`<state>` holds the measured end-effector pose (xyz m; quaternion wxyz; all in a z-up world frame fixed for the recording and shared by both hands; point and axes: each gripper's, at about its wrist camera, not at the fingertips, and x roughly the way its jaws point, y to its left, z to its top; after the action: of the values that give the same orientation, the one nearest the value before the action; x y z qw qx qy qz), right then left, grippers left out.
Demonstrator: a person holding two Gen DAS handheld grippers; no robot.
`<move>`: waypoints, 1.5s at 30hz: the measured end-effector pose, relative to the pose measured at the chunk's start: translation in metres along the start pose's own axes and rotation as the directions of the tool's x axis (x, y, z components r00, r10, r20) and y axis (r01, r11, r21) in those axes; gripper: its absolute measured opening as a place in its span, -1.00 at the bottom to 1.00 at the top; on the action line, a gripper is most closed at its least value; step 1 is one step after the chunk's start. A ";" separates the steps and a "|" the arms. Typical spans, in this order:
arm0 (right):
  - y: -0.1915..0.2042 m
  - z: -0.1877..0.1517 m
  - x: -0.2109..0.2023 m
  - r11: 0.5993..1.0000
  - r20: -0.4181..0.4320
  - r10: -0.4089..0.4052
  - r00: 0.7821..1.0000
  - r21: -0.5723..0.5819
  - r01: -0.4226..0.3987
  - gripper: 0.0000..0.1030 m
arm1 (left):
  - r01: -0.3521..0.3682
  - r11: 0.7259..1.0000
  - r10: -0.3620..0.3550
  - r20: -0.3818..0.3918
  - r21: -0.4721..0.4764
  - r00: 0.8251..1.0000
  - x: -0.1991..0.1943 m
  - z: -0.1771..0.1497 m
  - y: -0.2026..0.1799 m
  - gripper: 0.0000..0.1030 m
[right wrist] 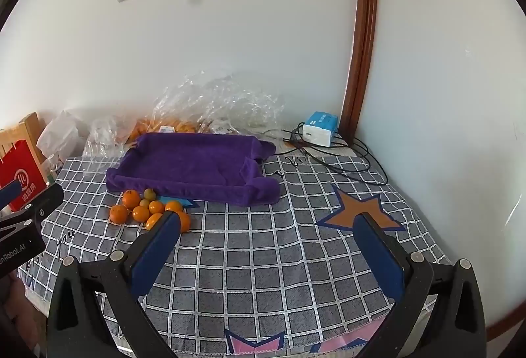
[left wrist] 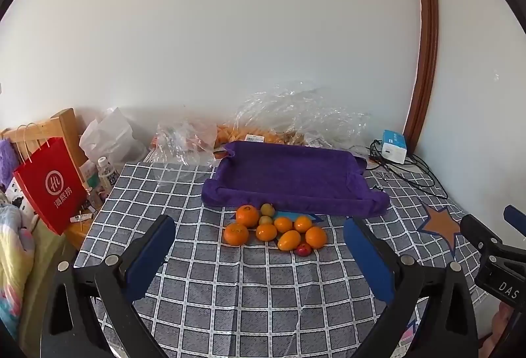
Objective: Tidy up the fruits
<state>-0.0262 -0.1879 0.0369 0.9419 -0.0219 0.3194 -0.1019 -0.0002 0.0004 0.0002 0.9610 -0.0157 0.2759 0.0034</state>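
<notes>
The left tongs (left wrist: 259,256) and the right tongs (right wrist: 268,246) are both wide and hold nothing. The fruits (left wrist: 276,228) sit on the table (left wrist: 230,292), touching the purple tray (left wrist: 292,177).

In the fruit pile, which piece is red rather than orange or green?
The small red fruit at the pile's near edge, between the oval orange fruit and a round orange; every other piece is orange or yellow-green.

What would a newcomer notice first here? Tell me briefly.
A pile of oranges sits on the checked tablecloth, just in front of a purple towel shaped like a tray. Behind the towel, crumpled clear plastic bags lie against the wall, and a red paper bag stands at the left.
</notes>
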 end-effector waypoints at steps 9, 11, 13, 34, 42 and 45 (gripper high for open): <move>0.000 0.000 -0.001 1.000 0.002 -0.010 1.000 -0.001 0.010 0.99 | 0.012 1.000 -0.012 -0.012 -0.022 1.000 0.000 -0.003 0.008 1.00; 0.000 0.001 -0.001 1.000 0.001 -0.005 1.000 0.001 0.005 0.99 | 0.013 1.000 -0.013 -0.013 -0.022 1.000 0.001 0.001 0.008 1.00; 0.000 0.001 -0.002 1.000 0.004 -0.008 1.000 -0.003 0.008 0.99 | -0.004 1.000 0.004 -0.002 0.004 1.000 0.002 -0.001 0.002 1.00; 0.005 -0.001 -0.005 1.000 0.009 -0.001 1.000 -0.004 0.001 0.99 | -0.007 1.000 0.007 -0.002 0.008 1.000 0.000 -0.004 0.002 1.00; 0.006 0.000 -0.006 1.000 0.012 -0.003 1.000 -0.009 0.003 0.99 | -0.006 1.000 0.006 -0.004 -0.001 1.000 0.001 -0.007 0.002 1.00; 0.006 0.000 -0.006 1.000 0.014 -0.001 1.000 -0.012 0.001 0.99 | -0.005 1.000 0.005 0.001 0.004 1.000 0.001 -0.008 0.002 1.00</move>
<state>-0.0301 -0.1807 0.0400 0.9439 -0.0286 0.3134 -0.1003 -0.0041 0.0018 -0.0071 0.9612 -0.0132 0.2755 0.0055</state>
